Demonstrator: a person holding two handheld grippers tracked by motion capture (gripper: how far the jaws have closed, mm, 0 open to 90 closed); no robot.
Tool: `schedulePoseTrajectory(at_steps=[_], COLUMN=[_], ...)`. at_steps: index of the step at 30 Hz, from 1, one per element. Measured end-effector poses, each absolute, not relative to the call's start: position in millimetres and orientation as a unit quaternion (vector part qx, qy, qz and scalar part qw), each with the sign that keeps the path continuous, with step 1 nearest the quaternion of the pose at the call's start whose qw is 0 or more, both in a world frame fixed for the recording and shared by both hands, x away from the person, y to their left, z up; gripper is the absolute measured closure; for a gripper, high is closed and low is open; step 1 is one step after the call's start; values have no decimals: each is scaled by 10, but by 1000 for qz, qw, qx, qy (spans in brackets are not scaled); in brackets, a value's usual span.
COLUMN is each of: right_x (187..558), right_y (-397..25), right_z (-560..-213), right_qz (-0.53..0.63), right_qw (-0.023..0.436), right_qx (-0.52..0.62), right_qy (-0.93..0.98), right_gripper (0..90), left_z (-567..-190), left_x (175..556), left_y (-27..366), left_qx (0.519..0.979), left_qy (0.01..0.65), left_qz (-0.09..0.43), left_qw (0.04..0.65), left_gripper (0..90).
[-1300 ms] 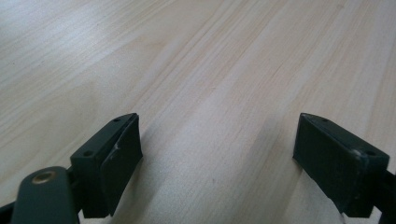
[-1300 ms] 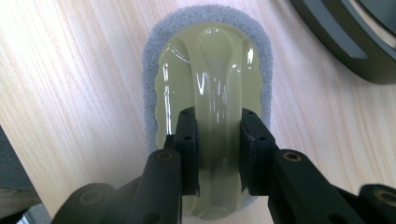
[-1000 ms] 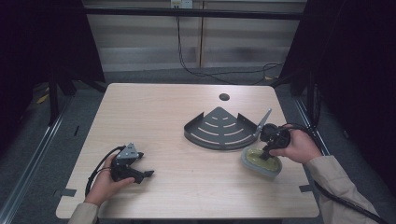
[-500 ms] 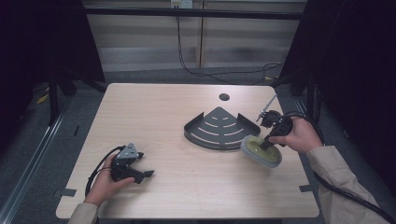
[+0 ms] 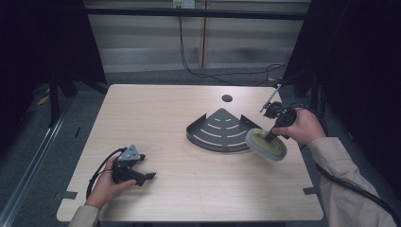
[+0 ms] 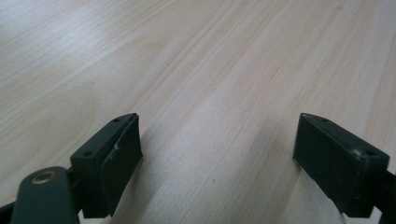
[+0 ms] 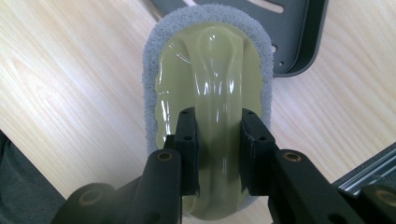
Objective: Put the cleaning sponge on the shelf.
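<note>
A pale wood-grain table (image 5: 189, 142) stands in a dim room, with dark frame posts at both sides, a pale wall panel behind it and cables trailing on the grey floor. A small dark round hole (image 5: 227, 98) sits near the table's far edge.

The right gripper (image 5: 272, 137) holds a scrubber (image 5: 266, 144), an oval grey pad with a glossy yellow-green handle ridge, at the table's right side. In the right gripper view the jaws are nearly closed, pinching the ridge from both sides, and the gripper (image 7: 218, 154) hides the scrubber's (image 7: 210, 84) near end. The scrubber's far end overlaps the rim of the dark fan-shaped rack (image 5: 222, 130); whether it touches cannot be told. In the right gripper view only a corner of the rack (image 7: 299, 42) shows, cut off by the top edge.

The scrubber's long axis runs along the gripper's jaws, its far end pointing at the rack; in the high view it lies slanted from upper left to lower right.

The left gripper (image 5: 142, 175) rests near the table's front left corner, well apart from the rack. Its jaws stand wide open with only bare wood between them (image 6: 219, 154).
</note>
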State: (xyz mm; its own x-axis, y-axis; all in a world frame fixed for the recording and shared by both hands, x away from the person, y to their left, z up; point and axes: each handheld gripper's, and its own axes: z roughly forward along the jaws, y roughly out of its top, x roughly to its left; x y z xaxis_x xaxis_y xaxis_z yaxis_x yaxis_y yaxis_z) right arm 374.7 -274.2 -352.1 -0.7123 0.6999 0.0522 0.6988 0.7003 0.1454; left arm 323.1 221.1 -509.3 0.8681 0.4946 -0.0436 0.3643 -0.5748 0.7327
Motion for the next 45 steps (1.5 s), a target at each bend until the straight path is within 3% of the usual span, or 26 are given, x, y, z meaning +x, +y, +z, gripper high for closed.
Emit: schedulePoseTrajectory(at_steps=[45], right_x=[4339], right_y=[-2451], right_z=[-3379], right_qz=[91], right_qw=[32], right_qx=[421], right_qy=[902], right_gripper=[720], left_z=[-5090], left_x=[3229], left_y=[2208], left_qx=[886], left_qy=[242], left_qz=[82], left_qw=[388], left_gripper=[138])
